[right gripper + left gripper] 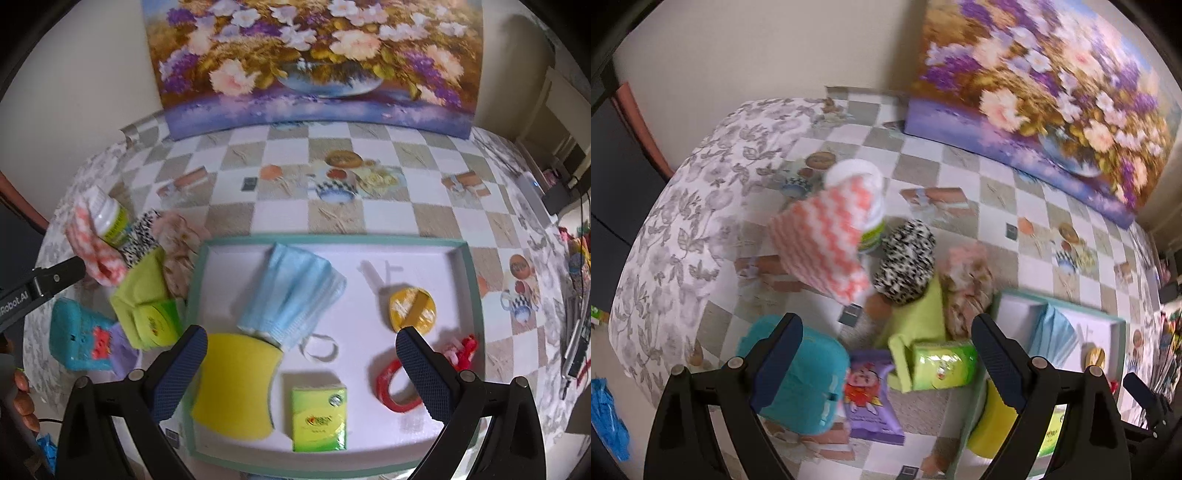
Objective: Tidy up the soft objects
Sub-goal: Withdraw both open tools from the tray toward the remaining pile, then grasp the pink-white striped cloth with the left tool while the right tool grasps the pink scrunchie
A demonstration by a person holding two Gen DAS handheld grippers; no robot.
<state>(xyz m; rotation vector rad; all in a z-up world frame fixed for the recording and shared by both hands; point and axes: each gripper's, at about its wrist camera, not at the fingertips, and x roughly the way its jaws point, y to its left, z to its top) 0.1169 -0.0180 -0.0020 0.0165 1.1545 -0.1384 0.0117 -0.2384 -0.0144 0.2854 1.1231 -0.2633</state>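
Note:
A green-rimmed white tray [458,254] holds a blue face mask [295,295], a yellow sponge [236,384], a green tissue pack [319,417], a yellow disc [412,310] and a red tape ring [388,384]. My right gripper [299,369] is open and empty above the tray's front. My left gripper [886,365] is open and empty over a pile left of the tray: teal pouch [805,376], purple packet [868,398], green tissue pack [942,365], lime cloth [919,314], leopard scrunchie [905,266], pink-white cloth [823,243], floral cloth [967,288].
A white bottle [868,192] stands behind the pink-white cloth. A large flower painting [314,59] leans on the wall at the table's back. The tablecloth [369,214] is checkered. Pink and red hair ties [461,350] lie in the tray's right part. Cables and devices [561,192] sit at far right.

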